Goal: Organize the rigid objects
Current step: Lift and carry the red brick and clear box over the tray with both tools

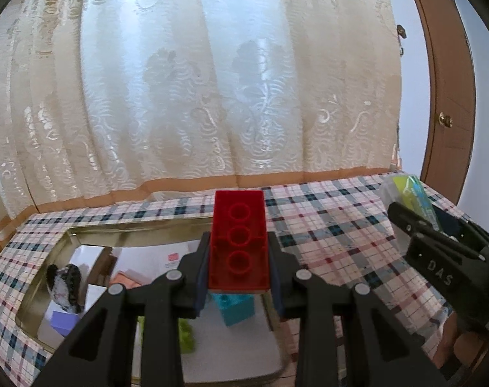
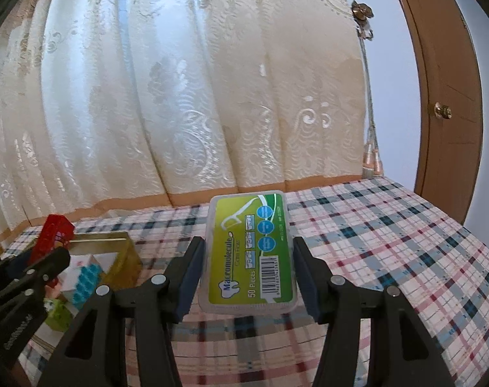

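Note:
My left gripper is shut on a red toy brick, underside up, and holds it above a gold metal tray. In the tray lie a teal block, a purple block and a green piece. My right gripper is shut on a clear floss-pick box with a green label, held above the checked tablecloth. In the right wrist view the left gripper with the red brick is at the left over the tray.
A black-and-white object lies at the tray's left side. A cream curtain hangs behind the table. A brown door with a brass knob stands at the right. The right gripper shows at the right of the left wrist view.

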`<state>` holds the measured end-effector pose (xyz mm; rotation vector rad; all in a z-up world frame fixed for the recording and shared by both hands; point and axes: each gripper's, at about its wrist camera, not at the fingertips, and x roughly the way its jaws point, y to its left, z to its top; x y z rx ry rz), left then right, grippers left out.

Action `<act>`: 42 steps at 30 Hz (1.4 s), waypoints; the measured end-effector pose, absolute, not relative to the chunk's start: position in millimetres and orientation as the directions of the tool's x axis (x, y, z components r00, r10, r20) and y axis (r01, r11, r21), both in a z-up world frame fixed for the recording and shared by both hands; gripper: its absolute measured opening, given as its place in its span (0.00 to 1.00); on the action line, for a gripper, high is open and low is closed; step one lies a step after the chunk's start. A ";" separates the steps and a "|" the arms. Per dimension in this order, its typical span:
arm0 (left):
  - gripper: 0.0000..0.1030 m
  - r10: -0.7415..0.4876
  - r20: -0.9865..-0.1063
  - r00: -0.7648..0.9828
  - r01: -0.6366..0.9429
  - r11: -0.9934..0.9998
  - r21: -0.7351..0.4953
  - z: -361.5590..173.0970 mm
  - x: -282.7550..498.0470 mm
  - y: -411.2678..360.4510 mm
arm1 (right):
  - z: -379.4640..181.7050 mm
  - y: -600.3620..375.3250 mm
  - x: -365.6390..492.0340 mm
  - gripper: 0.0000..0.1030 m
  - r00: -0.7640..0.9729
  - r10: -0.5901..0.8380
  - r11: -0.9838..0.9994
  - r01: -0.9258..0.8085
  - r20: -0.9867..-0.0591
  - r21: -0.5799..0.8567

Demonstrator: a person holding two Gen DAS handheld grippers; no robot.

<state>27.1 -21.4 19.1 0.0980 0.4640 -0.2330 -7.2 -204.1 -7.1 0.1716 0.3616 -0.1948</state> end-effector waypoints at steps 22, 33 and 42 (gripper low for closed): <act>0.29 -0.080 -0.443 0.893 0.111 0.993 0.043 17.1 49.3 54.7 | 3.8 -120.4 14.4 0.55 0.939 -0.047 0.989 0.093 -0.342 0.119; 0.29 -0.025 -0.449 0.893 0.054 0.997 0.050 13.5 63.1 83.8 | 11.2 -73.6 38.1 0.55 0.933 0.021 0.990 0.030 -0.358 0.135; 0.29 0.007 -0.485 0.875 0.012 0.999 0.035 6.8 76.3 100.7 | 3.5 -52.2 57.4 0.56 0.922 0.070 0.980 0.008 -0.381 0.201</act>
